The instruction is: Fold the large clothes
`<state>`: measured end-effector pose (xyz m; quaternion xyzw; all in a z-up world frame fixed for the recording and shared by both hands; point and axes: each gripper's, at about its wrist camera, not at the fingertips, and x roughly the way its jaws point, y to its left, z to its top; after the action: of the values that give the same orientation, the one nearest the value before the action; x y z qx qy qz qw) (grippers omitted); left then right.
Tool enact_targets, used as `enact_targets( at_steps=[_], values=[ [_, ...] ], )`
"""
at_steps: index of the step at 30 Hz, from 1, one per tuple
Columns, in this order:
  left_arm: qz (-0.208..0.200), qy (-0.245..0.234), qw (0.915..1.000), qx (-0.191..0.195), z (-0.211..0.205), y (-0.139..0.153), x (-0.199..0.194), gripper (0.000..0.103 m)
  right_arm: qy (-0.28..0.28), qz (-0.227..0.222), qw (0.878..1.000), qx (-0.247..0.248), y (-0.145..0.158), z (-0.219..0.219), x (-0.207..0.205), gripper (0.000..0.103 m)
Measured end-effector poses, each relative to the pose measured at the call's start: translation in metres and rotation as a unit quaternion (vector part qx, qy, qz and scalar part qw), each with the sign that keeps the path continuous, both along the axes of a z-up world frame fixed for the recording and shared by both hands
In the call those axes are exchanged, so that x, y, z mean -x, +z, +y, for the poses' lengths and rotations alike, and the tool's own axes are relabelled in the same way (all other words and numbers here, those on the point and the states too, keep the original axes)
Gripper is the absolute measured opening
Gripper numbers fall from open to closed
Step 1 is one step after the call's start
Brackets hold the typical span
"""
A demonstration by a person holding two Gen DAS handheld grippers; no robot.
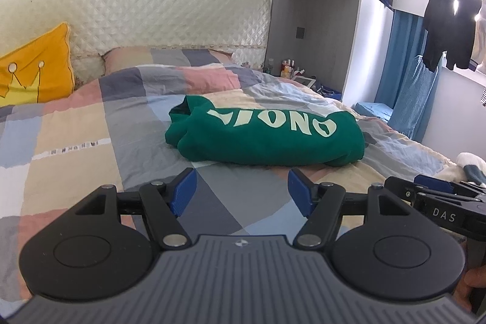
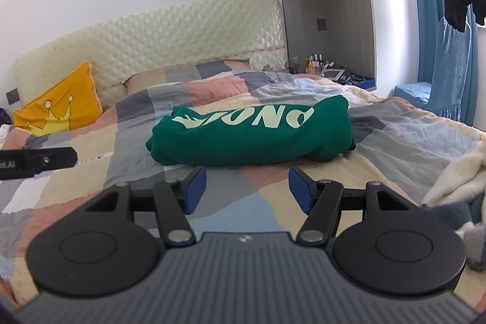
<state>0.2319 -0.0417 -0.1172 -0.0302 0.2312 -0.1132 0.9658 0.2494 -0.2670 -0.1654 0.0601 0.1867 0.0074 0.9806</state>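
sweatshirt (image 1: 267, 135): green, pale lettering on top, seen folded into a compact bundle; laid mid-bed on the quilt (image 1: 76, 123).
quilt: patchwork of pink, grey, blue and cream squares, wrinkled; spread under the sweatshirt on every side.
left gripper (image 1: 241, 196): held just short of the sweatshirt's near edge, above the quilt; jaws set wide, nothing gripped between the blue pads (image 1: 183, 193).
right gripper (image 2: 247, 187): likewise near the sweatshirt's front edge, not touching; jaws wide, nothing held. Seen beside the left gripper in the left wrist view.
cushion (image 1: 36, 72): yellow, crown print; propped well left of the sweatshirt, against the headboard (image 1: 158, 17).
headboard: cream, quilted; behind the sweatshirt.
nightstand items (image 2: 322, 66): small bottles and a white device, beyond the sweatshirt to the right; detail too small to tell.
white fleece (image 2: 455, 172): bunched at the bed's edge, right of the sweatshirt.
curtain (image 2: 446, 50): blue, far right of the sweatshirt.
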Motion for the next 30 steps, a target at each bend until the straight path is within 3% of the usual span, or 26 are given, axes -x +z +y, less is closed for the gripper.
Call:
enact_targets(
  at_steps=[4, 7, 9, 11, 12, 30],
  values=[
    [0.003, 0.003, 1.0, -0.003, 0.0008, -0.0019, -0.0012, 0.075, -0.003, 0.005, 1.0, -0.003, -0.0006, -0.0017, -0.0019, 0.064],
    [0.005, -0.001, 0.9998, -0.018, -0.0029, -0.0031, -0.0028, 0.089, -0.004, 0.004, 1.0, 0.003, -0.0009, -0.0003, -0.0027, 0.067],
    [0.006, 0.002, 0.9998, -0.02, -0.003, -0.0035, -0.0041, 0.095, -0.006, 0.002, 1.0, 0.004, -0.0016, 0.0007, -0.0025, 0.089],
    [0.006, 0.002, 0.9998, -0.019, -0.003, -0.0036, -0.004, 0.097, -0.001, 0.0, 1.0, 0.003, -0.0019, 0.0009, -0.003, 0.101],
    [0.004, 0.006, 0.9997, -0.022, -0.003, -0.0036, -0.0043, 0.099, -0.002, 0.001, 1.0, 0.007, -0.0022, 0.0021, -0.0035, 0.103],
    [0.016, 0.024, 0.9994, -0.022, -0.0014, -0.0074, -0.007, 0.1, 0.002, 0.008, 1.0, 0.021, -0.0052, 0.0055, -0.0061, 0.103]
  ],
)
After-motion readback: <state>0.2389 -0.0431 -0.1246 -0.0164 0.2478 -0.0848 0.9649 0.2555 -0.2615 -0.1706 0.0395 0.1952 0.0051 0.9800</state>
